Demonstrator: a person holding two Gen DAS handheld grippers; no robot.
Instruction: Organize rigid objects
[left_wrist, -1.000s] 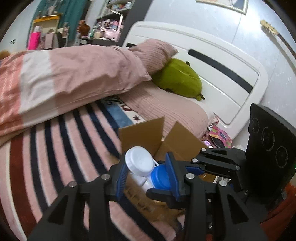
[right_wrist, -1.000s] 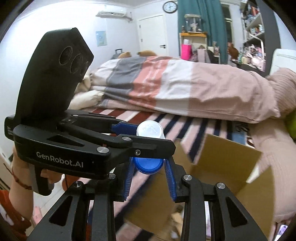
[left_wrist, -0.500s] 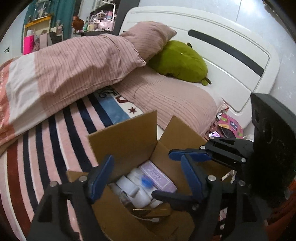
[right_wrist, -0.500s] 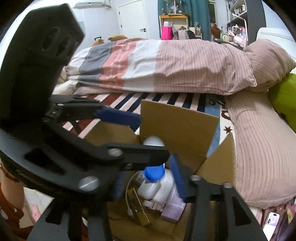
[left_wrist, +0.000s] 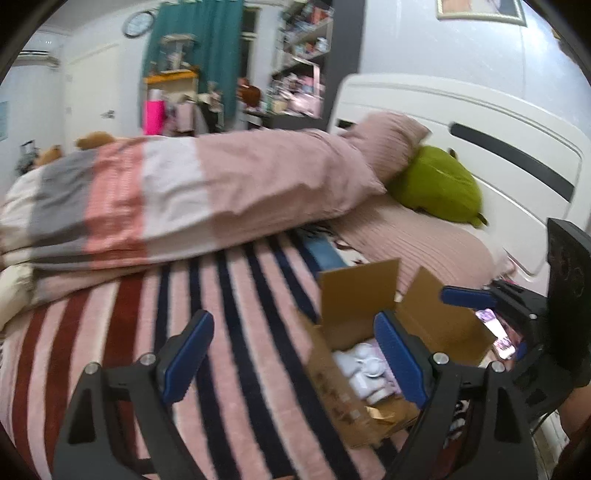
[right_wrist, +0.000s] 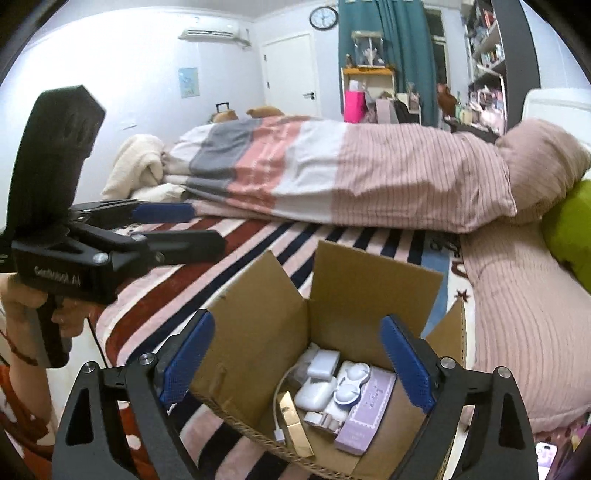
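Left claw (left_wrist: 291, 356) spread wide, holding nothing, above the striped bed (left_wrist: 229, 295). Cardboard box (right_wrist: 258, 332) sits on the bed, white cases (right_wrist: 332, 384) and a purple carton (right_wrist: 365, 417) inside. Right claw (right_wrist: 297, 363) gapes empty over it.

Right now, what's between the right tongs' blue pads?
In the right wrist view, the open cardboard box sits between them, holding white cases and a purple carton. Nothing is gripped.
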